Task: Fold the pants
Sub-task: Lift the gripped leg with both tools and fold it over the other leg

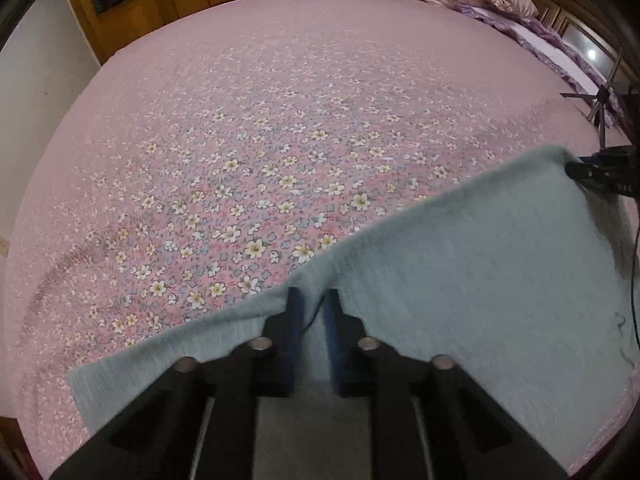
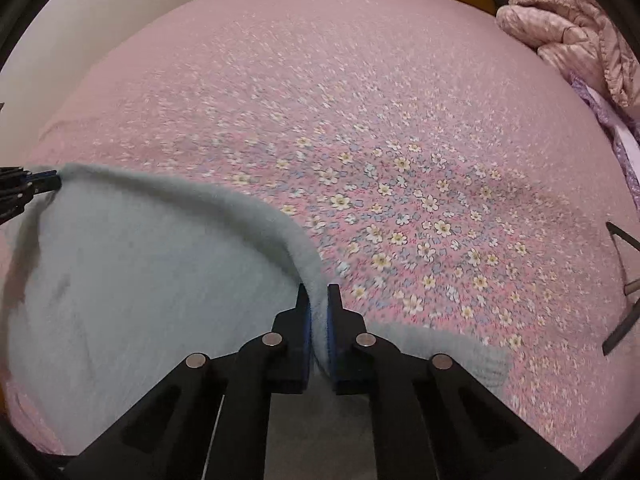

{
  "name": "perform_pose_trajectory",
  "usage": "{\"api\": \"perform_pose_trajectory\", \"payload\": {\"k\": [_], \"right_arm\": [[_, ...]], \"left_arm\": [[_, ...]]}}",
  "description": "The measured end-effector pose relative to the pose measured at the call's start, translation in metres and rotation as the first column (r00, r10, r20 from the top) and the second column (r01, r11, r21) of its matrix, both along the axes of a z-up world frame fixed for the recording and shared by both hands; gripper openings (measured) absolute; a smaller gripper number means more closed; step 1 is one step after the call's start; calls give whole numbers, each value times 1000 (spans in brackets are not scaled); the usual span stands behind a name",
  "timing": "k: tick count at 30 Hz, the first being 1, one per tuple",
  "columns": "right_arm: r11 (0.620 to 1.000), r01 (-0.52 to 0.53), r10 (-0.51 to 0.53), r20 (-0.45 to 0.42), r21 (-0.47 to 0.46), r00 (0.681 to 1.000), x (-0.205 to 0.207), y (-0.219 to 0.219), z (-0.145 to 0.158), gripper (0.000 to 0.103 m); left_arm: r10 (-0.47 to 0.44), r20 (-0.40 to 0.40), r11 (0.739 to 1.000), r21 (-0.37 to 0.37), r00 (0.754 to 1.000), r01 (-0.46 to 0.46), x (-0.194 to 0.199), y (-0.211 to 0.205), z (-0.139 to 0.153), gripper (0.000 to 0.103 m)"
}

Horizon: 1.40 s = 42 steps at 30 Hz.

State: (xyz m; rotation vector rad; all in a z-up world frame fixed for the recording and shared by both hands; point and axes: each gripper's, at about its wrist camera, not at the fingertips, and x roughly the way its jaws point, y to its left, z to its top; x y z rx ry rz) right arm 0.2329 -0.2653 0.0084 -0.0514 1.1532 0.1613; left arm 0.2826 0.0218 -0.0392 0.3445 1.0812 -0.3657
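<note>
While both grippers clamp its top edge, the grey-green pants (image 1: 480, 280) hang stretched above the floral bedspread (image 1: 280, 120).

Left gripper (image 1: 311, 300) pinches the edge between blue pads; right gripper (image 2: 318, 300) is clamped on the same fuzzy hem farther along. A pink quilted jacket (image 2: 568, 28) lies bunched at the bed's far corner.

Left gripper (image 1: 311, 300), bottom centre of its own view: fingers drawn close together, pinching the fabric edge between them. Right gripper (image 2: 319, 296), bottom centre of its view: blue pads (image 2: 307, 320) clamped on a fold of the fabric. Each gripper's tip appears at the other view's side edge.
</note>
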Motion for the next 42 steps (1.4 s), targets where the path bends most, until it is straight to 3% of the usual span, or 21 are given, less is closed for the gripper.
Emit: {"api": "perform_pose_trajectory", "payload": {"k": [1, 8, 12, 18, 22, 30, 42], "right_arm": [[1000, 2, -2, 12, 6, 1000, -5, 0, 5, 7], [997, 43, -50, 124, 64, 991, -58, -5, 50, 7], [997, 38, -50, 183, 70, 982, -102, 2, 70, 7], [996, 52, -66, 220, 68, 973, -140, 8, 78, 6], [996, 54, -68, 231, 70, 971, -169, 11, 81, 6], [998, 40, -48, 190, 50, 981, -215, 20, 55, 7], [991, 118, -123, 78, 65, 989, -237, 19, 3, 12]], "left_arm": [[14, 3, 1000, -6, 1000, -14, -2, 0, 2, 3], [107, 40, 982, -159, 993, -100, -39, 21, 45, 2], [136, 100, 975, -192, 986, -115, -68, 24, 73, 2], [192, 129, 941, -307, 973, -145, -118, 43, 102, 2], [203, 144, 929, -341, 968, -144, -154, 48, 110, 2], [223, 171, 930, -333, 960, -156, -225, 54, 101, 2], [258, 46, 933, -272, 965, -237, -265, 46, 44, 3]]}}
